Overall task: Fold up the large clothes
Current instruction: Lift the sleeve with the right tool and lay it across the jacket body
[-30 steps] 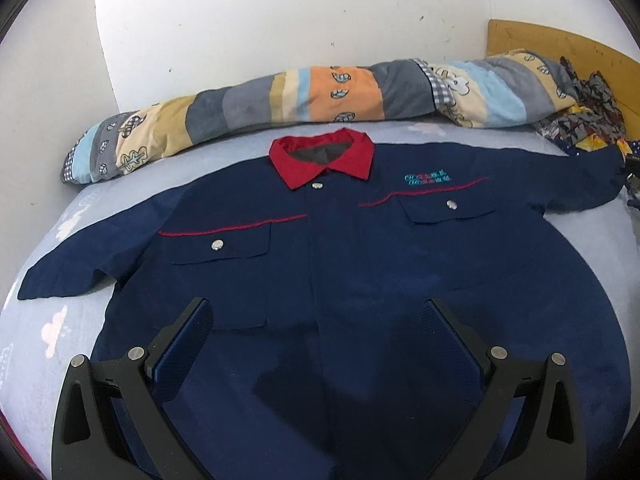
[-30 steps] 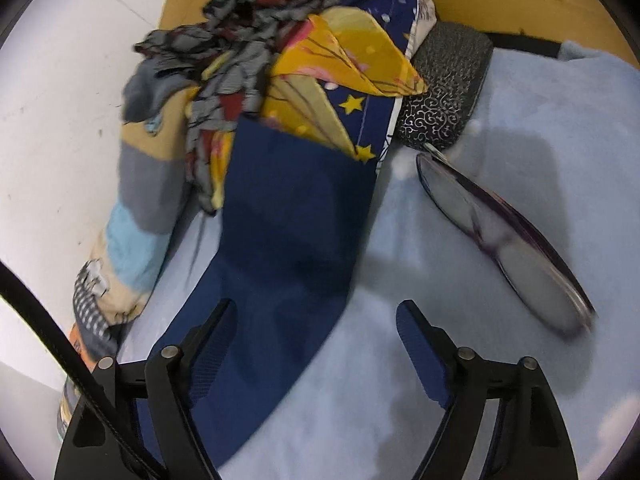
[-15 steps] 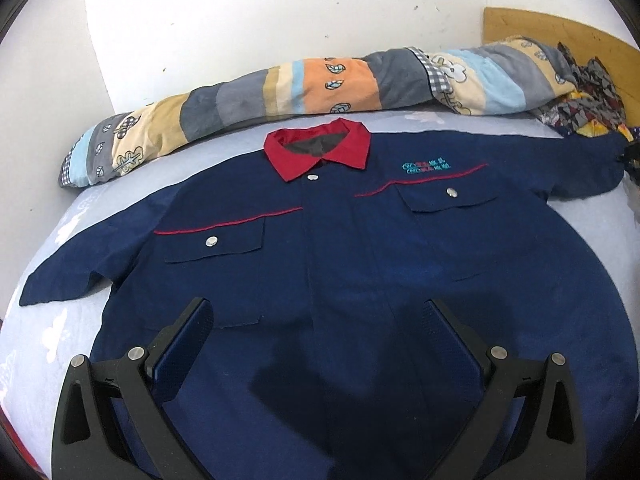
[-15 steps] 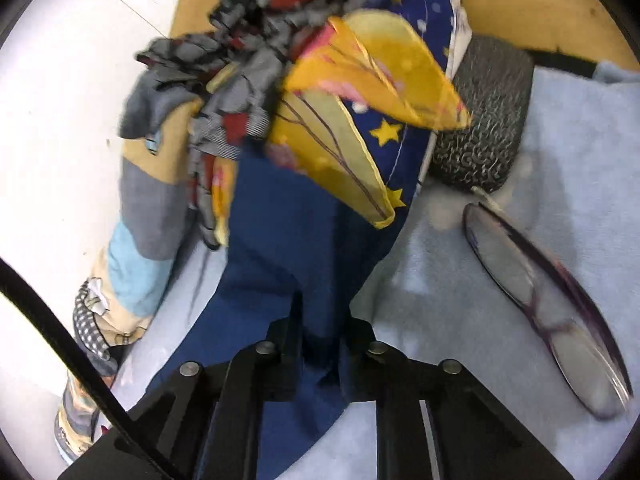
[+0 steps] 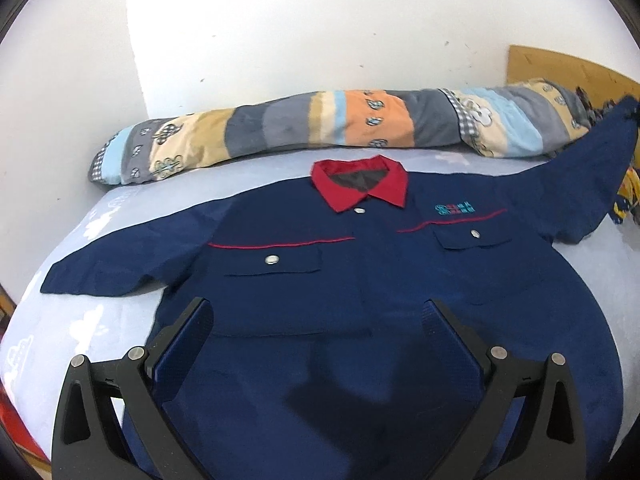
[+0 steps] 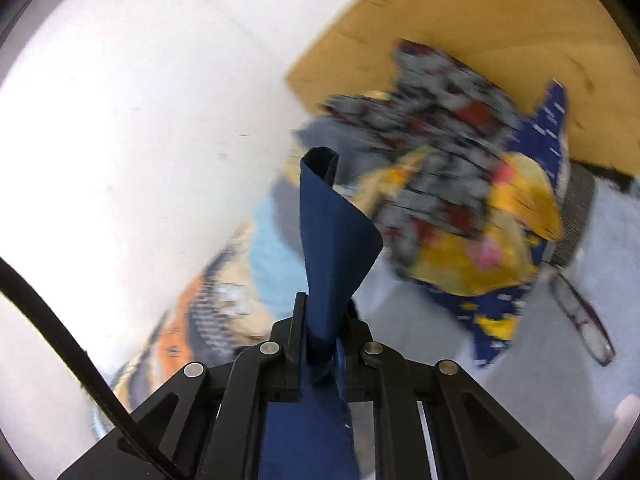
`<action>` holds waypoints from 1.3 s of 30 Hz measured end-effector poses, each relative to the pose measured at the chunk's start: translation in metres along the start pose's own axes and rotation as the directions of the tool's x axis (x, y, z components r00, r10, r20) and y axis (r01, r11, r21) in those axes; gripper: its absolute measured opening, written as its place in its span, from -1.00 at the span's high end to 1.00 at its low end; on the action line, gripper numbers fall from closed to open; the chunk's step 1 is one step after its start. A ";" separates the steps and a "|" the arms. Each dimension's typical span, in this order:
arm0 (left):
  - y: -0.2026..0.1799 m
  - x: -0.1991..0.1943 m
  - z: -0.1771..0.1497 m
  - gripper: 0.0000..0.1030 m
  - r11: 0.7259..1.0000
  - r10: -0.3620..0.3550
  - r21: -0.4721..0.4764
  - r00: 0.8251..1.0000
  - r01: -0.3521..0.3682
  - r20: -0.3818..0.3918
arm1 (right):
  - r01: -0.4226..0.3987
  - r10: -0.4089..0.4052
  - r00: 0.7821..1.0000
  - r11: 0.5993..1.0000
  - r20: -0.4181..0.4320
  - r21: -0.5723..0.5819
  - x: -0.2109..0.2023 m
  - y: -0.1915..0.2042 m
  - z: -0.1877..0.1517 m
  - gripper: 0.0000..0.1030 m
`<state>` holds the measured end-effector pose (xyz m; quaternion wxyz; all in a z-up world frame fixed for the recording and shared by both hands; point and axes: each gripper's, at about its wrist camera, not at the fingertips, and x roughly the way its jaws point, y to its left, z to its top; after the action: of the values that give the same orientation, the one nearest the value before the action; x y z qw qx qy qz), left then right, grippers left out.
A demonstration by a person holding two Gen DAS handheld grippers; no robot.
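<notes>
Jacket (image 5: 360,300) is laid face-up on the bed (image 5: 80,320); its sleeve (image 6: 332,240) is clamped in the right claw (image 6: 320,320) and lifted, likely for folding inward. Left claw (image 5: 316,320) is held apart above the hem.

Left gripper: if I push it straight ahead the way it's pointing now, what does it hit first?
Most likely the navy jacket: the open left gripper looks along its front panel, which fills the space between the fingers. Height above it is unclear.

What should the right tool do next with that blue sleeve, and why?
Probably carry the sleeve inward across the jacket chest. The right tool is clamped on its lifted end, while the jacket body lies flat and the left tool hangs open.
</notes>
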<state>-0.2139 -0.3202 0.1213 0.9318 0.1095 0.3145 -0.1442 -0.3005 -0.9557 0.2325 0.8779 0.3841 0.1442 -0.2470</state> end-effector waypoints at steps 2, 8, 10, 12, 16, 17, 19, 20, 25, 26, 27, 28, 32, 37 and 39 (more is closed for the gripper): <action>0.010 -0.006 0.000 -1.00 1.000 0.011 -0.011 1.000 -0.011 0.005 | -0.050 0.050 0.999 0.999 0.000 -0.021 -0.011 0.044 0.005 0.78; 0.042 -0.023 0.000 -1.00 0.998 0.038 -0.056 0.999 -0.037 0.015 | -0.168 0.167 0.986 0.980 -0.025 -0.110 -0.043 0.175 -0.011 0.78; 0.052 -0.028 0.000 -1.00 0.996 0.046 -0.077 0.999 -0.044 0.022 | -0.230 0.225 0.973 0.963 -0.055 -0.139 -0.051 0.223 -0.028 0.78; 0.067 -0.034 -0.001 -1.00 0.993 0.056 -0.108 0.998 -0.054 0.021 | -0.267 0.256 0.963 0.949 -0.084 -0.170 -0.057 0.261 -0.046 0.78; 0.090 -0.042 -0.004 -1.00 0.987 0.084 -0.139 0.996 -0.080 0.023 | -0.372 0.335 0.924 0.897 -0.183 -0.238 -0.062 0.347 -0.107 0.78; 0.096 -0.044 -0.005 -1.00 0.985 0.091 -0.149 0.996 -0.086 0.021 | -0.391 0.345 0.915 0.886 -0.209 -0.248 -0.061 0.362 -0.122 0.78; 0.108 -0.047 -0.007 -1.00 0.980 0.092 -0.179 0.996 -0.088 0.015 | -0.435 0.364 0.889 0.860 -0.278 -0.266 -0.054 0.395 -0.165 0.78; 0.115 -0.049 -0.008 -1.00 0.976 0.094 -0.197 0.996 -0.090 0.010 | -0.451 0.367 0.878 0.850 -0.307 -0.271 -0.050 0.406 -0.184 0.78; 0.135 -0.056 -0.011 -1.00 0.963 0.127 -0.241 0.992 -0.121 0.011 | -0.507 0.328 0.811 0.807 -0.484 -0.303 -0.009 0.442 -0.317 0.78; 0.139 -0.057 -0.012 -1.00 0.959 0.133 -0.252 0.991 -0.127 0.007 | -0.512 0.315 0.797 0.804 -0.515 -0.301 -0.001 0.447 -0.343 0.78; 0.142 -0.058 -0.013 -1.00 0.957 0.134 -0.260 0.991 -0.127 0.007 | -0.515 0.289 0.779 0.802 -0.557 -0.305 0.009 0.447 -0.376 0.78; 0.145 -0.059 -0.013 -1.00 0.955 0.135 -0.268 0.991 -0.128 0.008 | -0.510 0.259 0.767 0.800 -0.587 -0.315 0.019 0.447 -0.405 0.78; 0.155 -0.059 -0.014 -1.00 0.947 0.147 -0.291 0.989 -0.139 0.004 | -0.489 0.139 0.725 0.794 -0.675 -0.361 0.060 0.429 -0.502 0.78; 0.157 -0.057 -0.012 -1.00 0.945 0.144 -0.299 0.990 -0.136 0.004 | -0.472 -0.001 0.664 0.774 -0.748 -0.421 0.087 0.397 -0.591 0.59; 0.159 -0.057 -0.011 -1.00 0.942 0.157 -0.301 0.988 -0.148 0.004 | -0.493 -0.053 0.604 0.759 -0.795 -0.425 0.089 0.391 -0.610 0.25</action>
<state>-0.2100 -0.1569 0.1661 0.9504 -0.0111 0.3100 -0.0237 -0.0515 -0.3019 0.0246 0.8285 0.1631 0.5224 0.1188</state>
